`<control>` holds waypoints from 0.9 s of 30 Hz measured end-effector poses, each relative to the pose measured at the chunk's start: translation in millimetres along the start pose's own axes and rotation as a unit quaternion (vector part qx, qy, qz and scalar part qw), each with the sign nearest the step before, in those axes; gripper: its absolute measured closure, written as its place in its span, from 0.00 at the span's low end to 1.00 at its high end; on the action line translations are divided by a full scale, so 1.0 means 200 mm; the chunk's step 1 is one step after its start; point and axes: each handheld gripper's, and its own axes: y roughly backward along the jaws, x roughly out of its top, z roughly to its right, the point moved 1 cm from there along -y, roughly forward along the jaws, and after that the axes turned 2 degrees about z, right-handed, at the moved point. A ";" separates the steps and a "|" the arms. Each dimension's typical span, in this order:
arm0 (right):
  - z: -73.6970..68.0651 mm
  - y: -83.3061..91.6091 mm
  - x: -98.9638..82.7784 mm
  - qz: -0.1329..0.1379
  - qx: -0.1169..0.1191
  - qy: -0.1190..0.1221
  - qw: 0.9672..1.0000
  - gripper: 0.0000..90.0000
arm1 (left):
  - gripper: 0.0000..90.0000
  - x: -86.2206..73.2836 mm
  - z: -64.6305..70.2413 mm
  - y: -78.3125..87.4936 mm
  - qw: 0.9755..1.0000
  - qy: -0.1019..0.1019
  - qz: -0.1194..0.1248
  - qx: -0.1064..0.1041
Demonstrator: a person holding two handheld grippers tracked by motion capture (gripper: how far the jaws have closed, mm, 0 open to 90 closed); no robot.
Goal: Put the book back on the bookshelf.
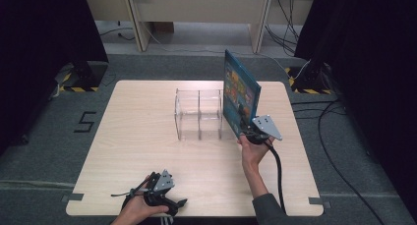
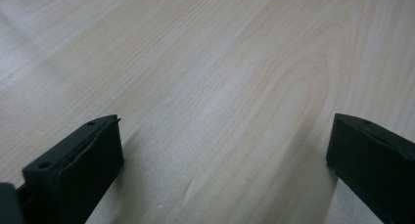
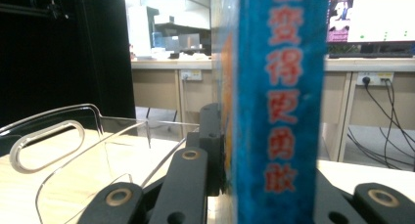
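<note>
A blue picture book (image 1: 240, 93) stands upright in the air just right of a clear acrylic rack (image 1: 199, 114) with two compartments on the wooden table (image 1: 137, 136). My right gripper (image 1: 246, 131) is shut on the book's lower near corner. In the right gripper view the book's blue spine (image 3: 281, 106) with red characters rises between the jaws, and the clear rack (image 3: 73, 150) lies to its left. My left gripper (image 1: 160, 190) rests near the table's front edge; in the left gripper view its jaws stand wide apart over bare wood, the left gripper (image 2: 222, 150) open with nothing between them.
Black curtains flank the table on both sides. A wooden bench (image 1: 196, 9) and cables (image 1: 339, 146) lie on the floor beyond and to the right. A desk with a monitor (image 3: 377, 18) shows far behind in the right gripper view.
</note>
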 end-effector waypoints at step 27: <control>0.04 0.15 -0.08 -0.041 -0.009 -0.028 0.999 0.80 | 0.00 0.00 0.01 0.00 1.000 -0.004 0.001 -0.004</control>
